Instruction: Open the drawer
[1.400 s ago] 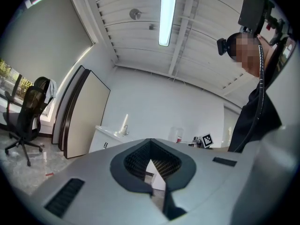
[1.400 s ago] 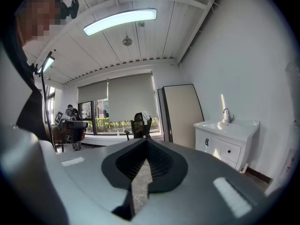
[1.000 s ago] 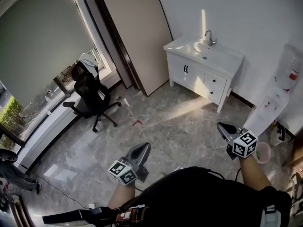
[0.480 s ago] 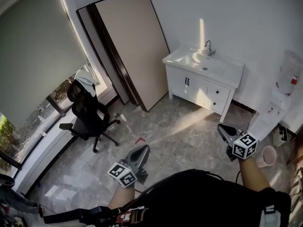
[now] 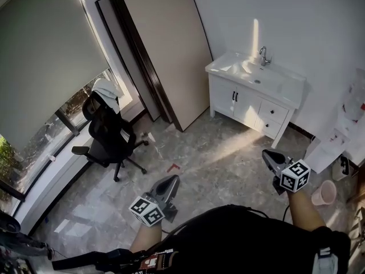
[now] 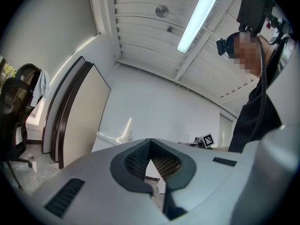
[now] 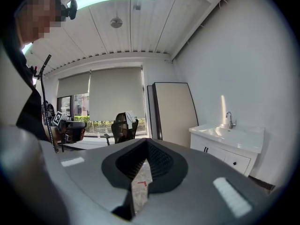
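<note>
Standing mid-floor, well apart from the target. Vanity cabinet [image 5: 251, 104] sits against the far wall to the right, white, with a faucet [image 5: 263, 55] over the basin. It has 2 doors on its left half and 2 stacked drawers on its right half. Top drawer [image 5: 275, 112] and lower drawer [image 5: 267, 127] both look pushed in flush.

Left gripper [image 5: 170, 182]: jaws closed tip to tip, nothing between them. Right gripper [image 5: 268, 154]: jaws closed too, empty, pointing roughly toward the cabinet.

Handling, my guess: a rigid painted box on runners, light to moderate pull, no give in the front panel. The only hold is the small dark knob [image 7: 234, 163] at the centre of each front. It is small and probably smooth, so it could slip out of a shallow pinch. Plan: open the right jaws, seat them behind the knob head, close firmly, and draw straight out level. Pulling off-axis may bind the runners.

Office chair [image 5: 108, 136] stands off to the left, clear of the path.
</note>
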{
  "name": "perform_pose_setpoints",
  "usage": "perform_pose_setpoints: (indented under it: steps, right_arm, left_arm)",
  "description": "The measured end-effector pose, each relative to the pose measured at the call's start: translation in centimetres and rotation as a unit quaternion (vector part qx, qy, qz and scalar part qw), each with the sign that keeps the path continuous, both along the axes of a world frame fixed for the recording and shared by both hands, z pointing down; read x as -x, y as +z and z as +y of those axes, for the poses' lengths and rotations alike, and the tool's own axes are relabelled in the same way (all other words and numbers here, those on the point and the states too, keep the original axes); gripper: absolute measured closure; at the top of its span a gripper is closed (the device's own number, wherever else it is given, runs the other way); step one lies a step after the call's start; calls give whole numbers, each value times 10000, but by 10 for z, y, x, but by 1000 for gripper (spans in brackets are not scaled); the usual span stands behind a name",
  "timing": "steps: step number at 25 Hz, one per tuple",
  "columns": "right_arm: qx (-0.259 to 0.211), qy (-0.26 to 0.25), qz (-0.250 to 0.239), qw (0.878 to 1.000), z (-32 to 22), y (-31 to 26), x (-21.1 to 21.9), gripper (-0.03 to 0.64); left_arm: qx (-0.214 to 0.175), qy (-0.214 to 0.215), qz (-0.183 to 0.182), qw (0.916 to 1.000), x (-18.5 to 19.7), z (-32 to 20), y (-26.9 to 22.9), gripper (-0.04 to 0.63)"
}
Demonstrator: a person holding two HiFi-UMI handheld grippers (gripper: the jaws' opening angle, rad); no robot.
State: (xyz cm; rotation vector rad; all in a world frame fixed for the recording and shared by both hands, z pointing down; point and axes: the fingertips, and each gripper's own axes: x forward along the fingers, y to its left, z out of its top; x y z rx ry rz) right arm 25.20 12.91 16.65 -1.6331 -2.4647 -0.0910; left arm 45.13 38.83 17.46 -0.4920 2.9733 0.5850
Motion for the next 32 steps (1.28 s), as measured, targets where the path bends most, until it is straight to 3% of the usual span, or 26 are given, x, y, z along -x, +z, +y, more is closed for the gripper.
perform_pose_setpoints:
  steps: [11, 22, 28, 32]
  right_arm:
    - [-5, -596, 197, 9980, 58, 14, 86, 615]
    - [100, -1275, 107, 9917, 88, -9, 240, 615]
    - [321, -1403, 173, 9894, 89, -13, 310, 615]
    - [323, -1381, 283, 9895, 88, -3, 333, 615]
  left_arm:
    - [6, -454, 232, 9987, 68, 28, 4, 604]
    - [-40, -1122, 165, 9935, 196, 25, -20, 604]
    - [11, -1146, 237, 9931, 265, 12, -23, 604]
    - [79, -1130, 362, 9929, 290, 13, -22, 604]
